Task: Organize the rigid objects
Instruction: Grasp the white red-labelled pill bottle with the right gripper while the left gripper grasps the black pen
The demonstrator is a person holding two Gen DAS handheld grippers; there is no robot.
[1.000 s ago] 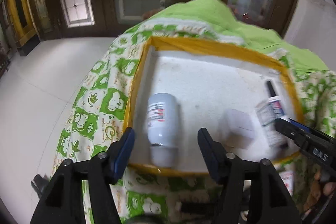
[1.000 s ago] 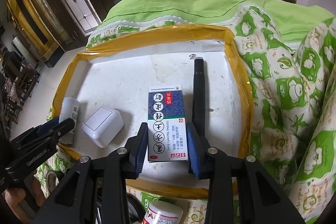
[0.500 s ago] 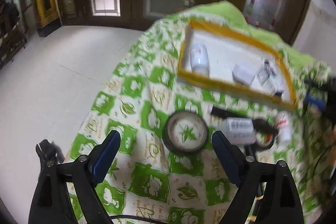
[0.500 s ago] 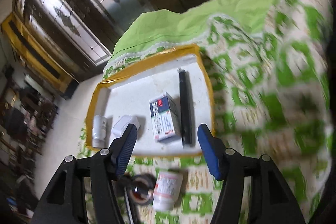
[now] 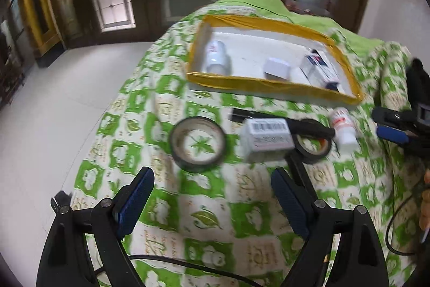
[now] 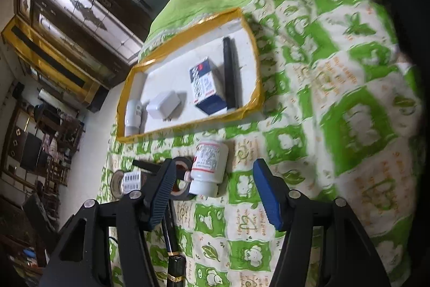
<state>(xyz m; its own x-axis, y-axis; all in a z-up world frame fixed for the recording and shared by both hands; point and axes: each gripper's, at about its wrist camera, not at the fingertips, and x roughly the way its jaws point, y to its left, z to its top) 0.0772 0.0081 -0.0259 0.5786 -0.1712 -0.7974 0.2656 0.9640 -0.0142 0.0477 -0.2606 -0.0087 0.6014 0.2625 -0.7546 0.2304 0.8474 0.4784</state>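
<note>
Both hand-held grippers have pulled back from the yellow-rimmed white tray [image 5: 268,84]. The right hand-held gripper [image 6: 215,195] let go of the blue-and-white carton [image 6: 205,86], which lies inside the tray, and its jaws stand apart. The left hand-held gripper [image 5: 212,203] has spread wider, empty.

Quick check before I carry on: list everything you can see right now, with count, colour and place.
tray: 1, white with yellow taped rim, on the cloth
bottle in tray: 1, white, lying at its left end
white block: 1, in tray beside that bottle
carton: 1, blue and white, in tray
black stick: 1, in tray right of carton
tape rolls: 2, dark, on cloth in front of tray
barcode box: 1, grey-white, between the rolls
loose bottle: 1, white, red label, lying on cloth
cloth: 1, green and white
left gripper: open, empty
right gripper: open, empty
</note>
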